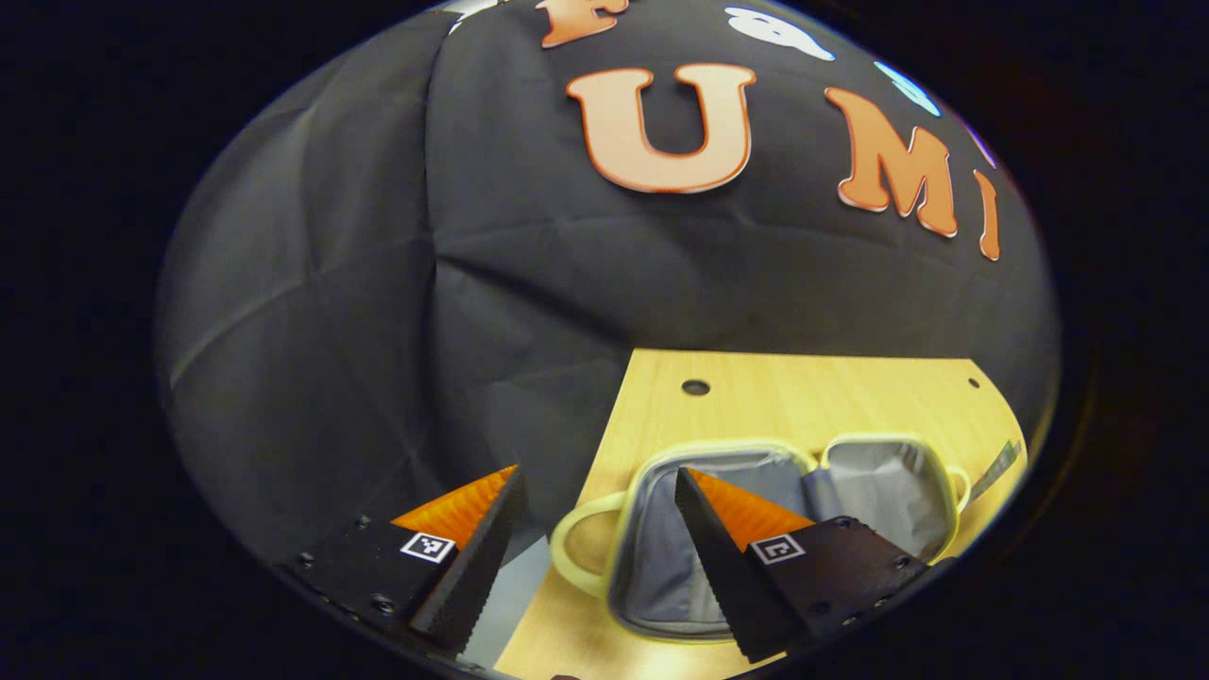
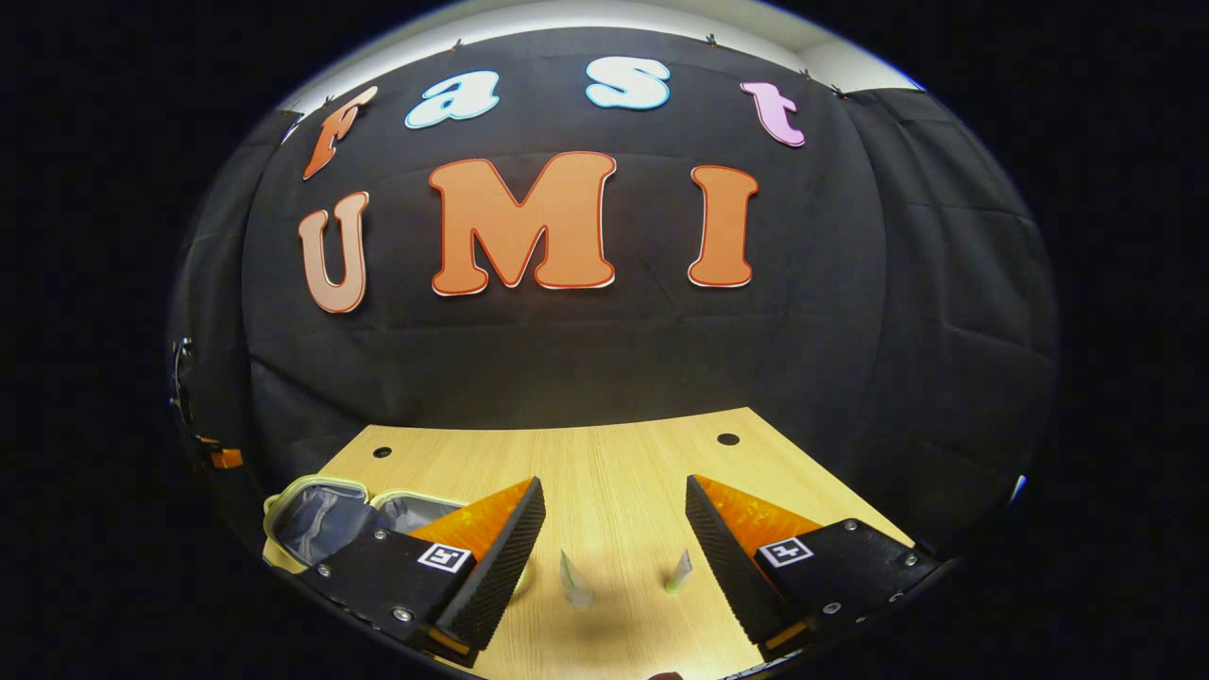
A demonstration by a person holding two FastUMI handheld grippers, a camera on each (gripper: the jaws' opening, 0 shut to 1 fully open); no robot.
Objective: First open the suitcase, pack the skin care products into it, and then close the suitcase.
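Right gripper (image 2: 614,548) is hovering over the worktop (image 2: 604,463) with its jaws spread wide and nothing between them. Just ahead of it, in the gap between the fingers, two small tubes (image 2: 576,578) are standing or leaning near the worktop's near edge; they are blurred and small, so I cannot tell whether they are upright or tilted. They look like the skin care products. To this gripper's left, by the near left corner, the suitcase (image 2: 326,519) is lying open, its grey lining showing inside a pale rim.

Left gripper (image 1: 597,548) is also hanging open and empty, above the worktop's (image 1: 803,397) left edge. In the left gripper view, the suitcase (image 1: 878,491) is sitting with both halves flat, side by side, a looped handle (image 1: 578,548) sticking out toward that edge. One thin item (image 1: 996,467) is showing just past the far half, too small to name.

Opening seems done, and packing is what is coming next. The tubes are probably light and thin, likely soft-walled plastic that is slick and easy to tip, so a gentle pinch across the middle of the body, jaws square to it, should be safer than nipping the narrow tip. Squeezing hard may buckle one or shoot it out sideways. The suitcase looks small, with a soft fabric lining and a stiffer rim, so it may slide when pushed; for closing, the rim of the free half or the handle looks like the place to take hold.
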